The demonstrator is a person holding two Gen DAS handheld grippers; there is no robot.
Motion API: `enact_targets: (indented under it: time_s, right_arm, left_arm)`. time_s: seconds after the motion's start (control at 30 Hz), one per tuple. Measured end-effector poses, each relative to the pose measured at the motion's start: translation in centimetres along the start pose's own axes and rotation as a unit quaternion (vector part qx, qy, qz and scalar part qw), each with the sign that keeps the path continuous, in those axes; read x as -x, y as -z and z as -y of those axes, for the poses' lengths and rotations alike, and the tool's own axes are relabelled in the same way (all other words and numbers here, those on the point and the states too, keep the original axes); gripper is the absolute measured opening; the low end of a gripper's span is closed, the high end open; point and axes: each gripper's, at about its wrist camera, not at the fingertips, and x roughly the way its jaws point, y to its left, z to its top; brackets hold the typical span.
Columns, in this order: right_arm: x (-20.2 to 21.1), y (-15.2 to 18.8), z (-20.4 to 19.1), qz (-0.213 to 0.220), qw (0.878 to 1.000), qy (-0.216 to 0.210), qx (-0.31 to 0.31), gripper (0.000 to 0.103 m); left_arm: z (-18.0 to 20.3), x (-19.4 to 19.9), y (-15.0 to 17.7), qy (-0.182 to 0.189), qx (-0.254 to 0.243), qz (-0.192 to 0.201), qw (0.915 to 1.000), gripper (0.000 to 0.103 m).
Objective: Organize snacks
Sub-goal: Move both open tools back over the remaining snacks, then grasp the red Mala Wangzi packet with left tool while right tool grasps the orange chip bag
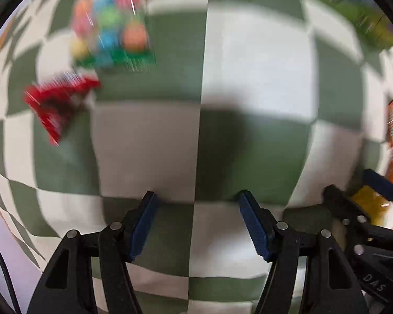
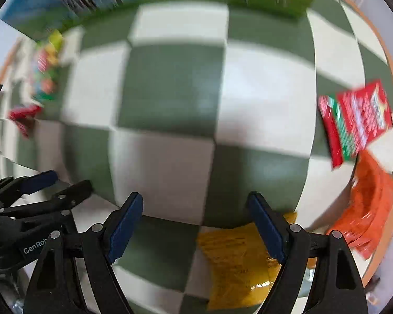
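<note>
Left gripper (image 1: 196, 201) and right gripper (image 2: 195, 202), both spread and empty, over desk's green-and-white checked cloth (image 1: 256, 60) strewn with blurred snack packets.

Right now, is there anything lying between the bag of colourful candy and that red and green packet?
No. In the right wrist view, only bare checkered cloth stretches between the candy bag and the red and green packet.

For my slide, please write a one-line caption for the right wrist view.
Open right gripper above the green-and-white checkered cloth, near a yellow snack bag and red packet.
</note>
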Motion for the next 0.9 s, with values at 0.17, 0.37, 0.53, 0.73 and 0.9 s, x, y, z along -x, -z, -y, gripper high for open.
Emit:
enact_targets:
  time_s: [0.17, 0.37, 0.53, 0.73, 0.9]
  right_arm:
    - [-0.2, 1.6, 3.2, 0.041, 0.991, -0.047, -0.120, 0.086]
    - [-0.9, 1.8, 5.9, 0.028, 0.978, -0.099, -0.180, 0.087]
    - [-0.1, 1.6, 7.3, 0.009, 0.977, -0.135, -0.165, 0.087]
    - [6.6, 3.3, 11.3, 0.075, 0.969, -0.138, -0.192, 0.087]
    - [11.2, 4.0, 18.0, 0.120, 0.959, -0.089, -0.240, 0.087]
  left_arm:
    - [-1.5, -0.3, 0.3, 0.013, 0.049, 0.020, 0.9985, 0.079]
    - [-0.9, -1.2, -1.1, -0.002, 0.051, -0.009, 0.9987, 0.087]
    - [0.0, -0.1, -1.7, -0.020, 0.005, -0.008, 0.9997, 0.087]
    - [3.5, 5.7, -1.9, -0.020, -0.026, 0.066, 0.9973, 0.087]
    - [9.9, 9.4, -1.7, -0.042, -0.103, 0.126, 0.9858, 0.087]
